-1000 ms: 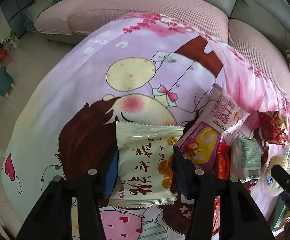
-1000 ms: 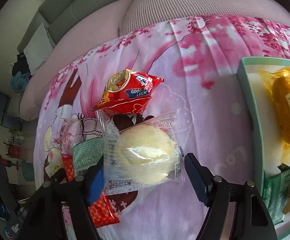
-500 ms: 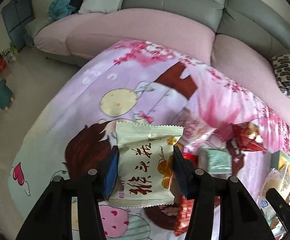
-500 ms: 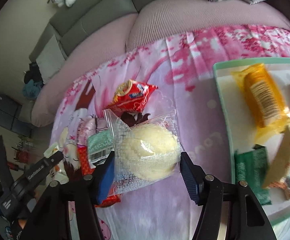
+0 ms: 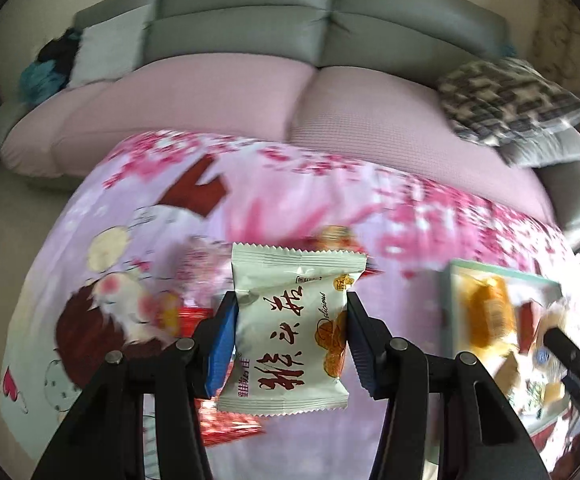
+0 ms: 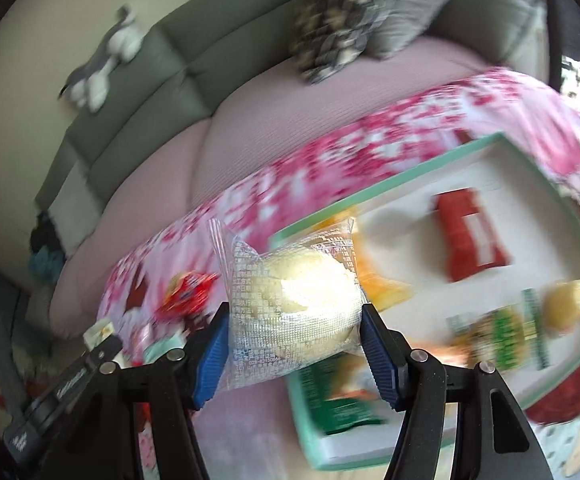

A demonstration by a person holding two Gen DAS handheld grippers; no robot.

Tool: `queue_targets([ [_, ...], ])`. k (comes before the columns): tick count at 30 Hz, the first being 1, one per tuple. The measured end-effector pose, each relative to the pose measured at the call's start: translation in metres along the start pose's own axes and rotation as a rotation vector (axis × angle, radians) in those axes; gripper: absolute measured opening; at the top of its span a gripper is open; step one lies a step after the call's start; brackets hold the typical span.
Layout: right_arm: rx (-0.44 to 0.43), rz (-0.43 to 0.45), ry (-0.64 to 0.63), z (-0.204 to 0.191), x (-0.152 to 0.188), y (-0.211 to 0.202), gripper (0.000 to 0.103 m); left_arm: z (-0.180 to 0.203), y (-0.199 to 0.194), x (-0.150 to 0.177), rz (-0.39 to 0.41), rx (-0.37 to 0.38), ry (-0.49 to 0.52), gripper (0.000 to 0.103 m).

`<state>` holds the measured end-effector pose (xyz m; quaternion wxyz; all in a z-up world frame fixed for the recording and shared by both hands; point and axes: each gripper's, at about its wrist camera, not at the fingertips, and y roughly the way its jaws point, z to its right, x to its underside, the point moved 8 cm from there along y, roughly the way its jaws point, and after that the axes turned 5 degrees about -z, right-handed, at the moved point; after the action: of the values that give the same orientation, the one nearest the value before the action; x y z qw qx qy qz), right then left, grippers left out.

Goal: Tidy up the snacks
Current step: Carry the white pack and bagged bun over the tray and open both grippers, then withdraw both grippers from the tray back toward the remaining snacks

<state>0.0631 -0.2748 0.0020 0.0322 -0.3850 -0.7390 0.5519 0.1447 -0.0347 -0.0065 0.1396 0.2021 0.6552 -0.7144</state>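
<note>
My left gripper (image 5: 290, 332) is shut on a pale green snack packet with red Chinese writing (image 5: 290, 320), held above the pink cartoon cloth (image 5: 290, 184). My right gripper (image 6: 294, 332) is shut on a clear-wrapped yellow bun (image 6: 294, 304), held over the left edge of the mint-rimmed white tray (image 6: 370, 196). The tray holds a red packet (image 6: 470, 240), a green packet (image 6: 338, 400), an orange-wrapped cake (image 6: 382, 284) and other snacks. The tray also shows in the left wrist view (image 5: 450, 292), at the right. Both views are blurred.
Loose snacks lie on the cloth: a red packet (image 5: 226, 426) under my left gripper and a red round packet (image 6: 186, 292) left of the bun. A pink and grey sofa (image 5: 250, 92) with patterned cushions (image 5: 502, 100) stands behind.
Both grippers have moved right toward the tray with their snacks still held. The tray now fills much of the right wrist view and has entered the left wrist view.
</note>
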Motion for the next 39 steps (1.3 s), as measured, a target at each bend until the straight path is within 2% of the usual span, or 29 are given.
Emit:
queue_targets([
  [7,0.150,0.086,0.132,0.084,-0.029,-0.030,0.065,0.072,-0.009,0.011,0.013,0.068,0.163,0.053],
  [10,0.197,0.099,0.181,0.118,-0.035,-0.037,0.065,0.098,-0.010,0.015,0.006,0.088,0.218,0.053],
  [14,0.215,0.082,0.213,0.142,-0.036,-0.034,0.065,0.141,-0.011,0.017,0.005,0.129,0.297,0.053],
  [17,0.194,0.079,0.207,0.143,-0.038,-0.034,0.067,0.174,-0.004,0.017,-0.019,0.157,0.345,0.053],
  [22,0.212,0.065,0.172,0.138,-0.037,-0.030,0.067,0.223,0.014,0.021,-0.085,0.228,0.398,0.053],
  [26,0.211,0.054,0.159,0.138,-0.037,-0.028,0.067,0.246,0.025,0.021,-0.102,0.213,0.423,0.053],
  [31,0.206,0.049,0.154,0.139,-0.038,-0.027,0.067,0.260,0.037,0.017,-0.138,0.231,0.394,0.054],
  [34,0.217,0.040,0.137,0.136,-0.037,-0.026,0.068,0.259,0.038,0.016,-0.141,0.224,0.370,0.063],
  [35,0.219,0.035,0.134,0.136,-0.037,-0.026,0.069,0.258,0.037,0.017,-0.142,0.224,0.364,0.070],
  [39,0.211,0.017,0.124,0.134,-0.034,-0.027,0.072,0.250,0.029,0.020,-0.137,0.216,0.347,0.071],
])
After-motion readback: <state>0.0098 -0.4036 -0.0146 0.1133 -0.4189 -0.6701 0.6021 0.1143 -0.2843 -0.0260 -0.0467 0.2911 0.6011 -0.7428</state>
